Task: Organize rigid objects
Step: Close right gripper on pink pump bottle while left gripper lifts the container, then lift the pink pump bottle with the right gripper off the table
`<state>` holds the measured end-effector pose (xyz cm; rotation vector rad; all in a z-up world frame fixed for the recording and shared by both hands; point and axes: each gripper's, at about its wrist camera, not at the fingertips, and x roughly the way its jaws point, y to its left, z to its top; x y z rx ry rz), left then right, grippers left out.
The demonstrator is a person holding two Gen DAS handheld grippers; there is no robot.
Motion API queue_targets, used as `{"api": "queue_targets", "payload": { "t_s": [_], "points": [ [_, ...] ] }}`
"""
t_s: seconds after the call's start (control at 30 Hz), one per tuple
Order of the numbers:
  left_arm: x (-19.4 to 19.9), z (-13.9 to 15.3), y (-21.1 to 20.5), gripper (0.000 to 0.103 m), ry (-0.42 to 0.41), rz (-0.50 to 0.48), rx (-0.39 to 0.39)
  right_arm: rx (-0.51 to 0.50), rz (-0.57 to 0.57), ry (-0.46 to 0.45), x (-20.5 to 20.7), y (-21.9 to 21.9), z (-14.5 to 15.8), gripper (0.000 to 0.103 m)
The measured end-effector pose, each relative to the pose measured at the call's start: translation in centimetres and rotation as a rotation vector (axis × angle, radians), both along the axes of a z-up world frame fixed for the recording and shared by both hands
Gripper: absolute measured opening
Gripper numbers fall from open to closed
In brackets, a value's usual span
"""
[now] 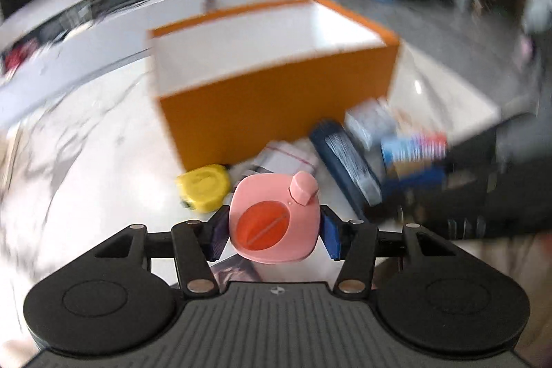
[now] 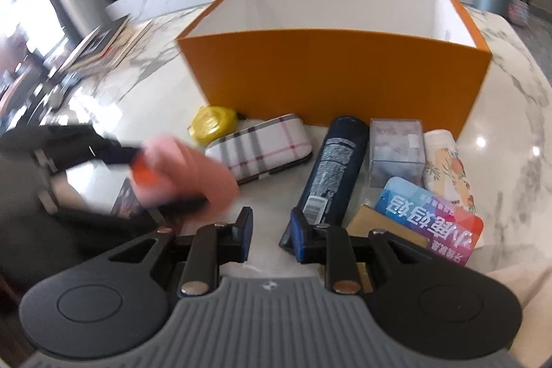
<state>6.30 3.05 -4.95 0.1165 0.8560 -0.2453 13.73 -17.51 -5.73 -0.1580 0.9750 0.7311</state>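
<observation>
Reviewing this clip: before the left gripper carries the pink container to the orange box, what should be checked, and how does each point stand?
1. Left gripper pads against the pink container: ok, both sides meet it.
2. Grip firmness: cannot tell.
3. Container's lid closed: ok.
4. Orange box open on top: ok.
5. Room inside box: cannot tell, floor hidden.
6. Right gripper out of the way: ok, open, holds nothing, beside the dark spray can.

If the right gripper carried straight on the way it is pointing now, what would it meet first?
Probably the bare tabletop just left of the dark blue spray can; the plaid case and orange box lie beyond. Depth is unclear.
</observation>
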Motion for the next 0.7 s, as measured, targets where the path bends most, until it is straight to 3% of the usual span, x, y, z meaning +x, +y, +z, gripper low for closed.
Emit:
{"api": "queue_targets", "payload": {
  "t_s": [0.1, 0.2, 0.33, 0.53, 0.7],
  "points": [
    [-1.2, 2.2, 2.5, 0.061, 0.006, 0.095, -0.069, -0.041, 0.155, -0.016, -1.4, 1.1, 0.0, 0.026],
    [-2.7, 3.5, 3.9, 0.061, 0.006, 0.145, -0.083, -0.117, 0.349, -0.056, -4.0, 3.1, -0.8, 0.026],
    [-4.3, 3.8, 5.0, 0.061, 0.017, 0.185, -0.101, -0.190, 0.519, -0.053, -6.5, 5.2, -2.8, 0.028],
    [-5.5, 3.6, 6.4, 0.061, 0.023, 0.214, -0.123, -0.302, 0.666, -0.088, -7.5, 7.8, -5.6, 0.034],
    [-6.3, 4.0, 7.4, 0.061, 0.022, 0.218, -0.129, -0.329, 0.690, -0.076, -6.8, 8.6, -5.9, 0.040]
  ]
}}
